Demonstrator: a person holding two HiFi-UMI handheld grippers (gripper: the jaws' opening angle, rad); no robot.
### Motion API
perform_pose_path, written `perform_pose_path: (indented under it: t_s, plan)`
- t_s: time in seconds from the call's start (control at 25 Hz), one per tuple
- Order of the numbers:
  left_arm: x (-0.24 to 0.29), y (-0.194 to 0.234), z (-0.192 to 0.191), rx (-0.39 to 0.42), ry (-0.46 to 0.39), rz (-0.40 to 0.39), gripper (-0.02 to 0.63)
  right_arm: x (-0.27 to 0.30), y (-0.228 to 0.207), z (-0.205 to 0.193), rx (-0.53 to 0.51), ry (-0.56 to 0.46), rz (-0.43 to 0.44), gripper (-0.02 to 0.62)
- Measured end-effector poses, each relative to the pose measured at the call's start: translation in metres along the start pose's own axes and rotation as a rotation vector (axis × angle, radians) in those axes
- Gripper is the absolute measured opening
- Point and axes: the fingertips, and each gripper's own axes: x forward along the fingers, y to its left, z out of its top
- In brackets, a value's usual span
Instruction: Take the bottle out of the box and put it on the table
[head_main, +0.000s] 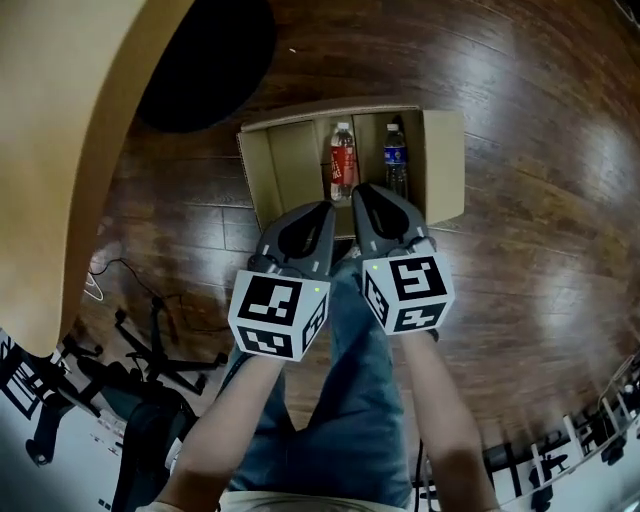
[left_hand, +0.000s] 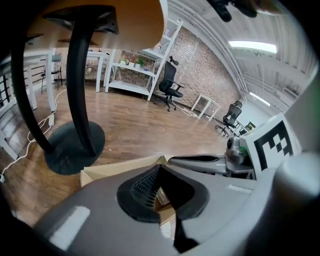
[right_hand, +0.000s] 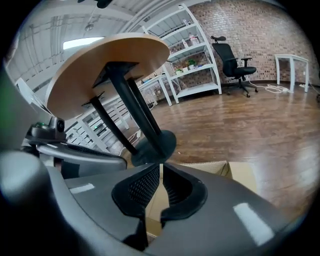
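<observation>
An open cardboard box lies on the wood floor, also seen in the left gripper view and the right gripper view. Inside it stand a red-labelled bottle and a blue-labelled bottle. My left gripper hangs over the box's near edge, jaws shut and empty. Beside it my right gripper is shut too, with nothing between its pads, its tip just short of the red-labelled bottle. Neither gripper touches a bottle.
A round wooden table fills the upper left, its black base on the floor behind the box. An office chair's base and a cable lie at the lower left. The person's jeans are below the grippers.
</observation>
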Motion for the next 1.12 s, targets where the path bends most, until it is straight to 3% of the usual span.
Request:
perform_pose_path:
  t_s: [0.56,1.12]
  plan:
    - [0.081,0.046,-0.085,0.016,0.057,-0.009,-0.003,0.099,-0.040,-0.107,0.101,0.051,-0.017,0.061]
    - [0.112,0.079,-0.143,0.067,0.112,-0.028,-0.003,0.192,-0.084,-0.193,0.117,0.199,-0.090,0.181]
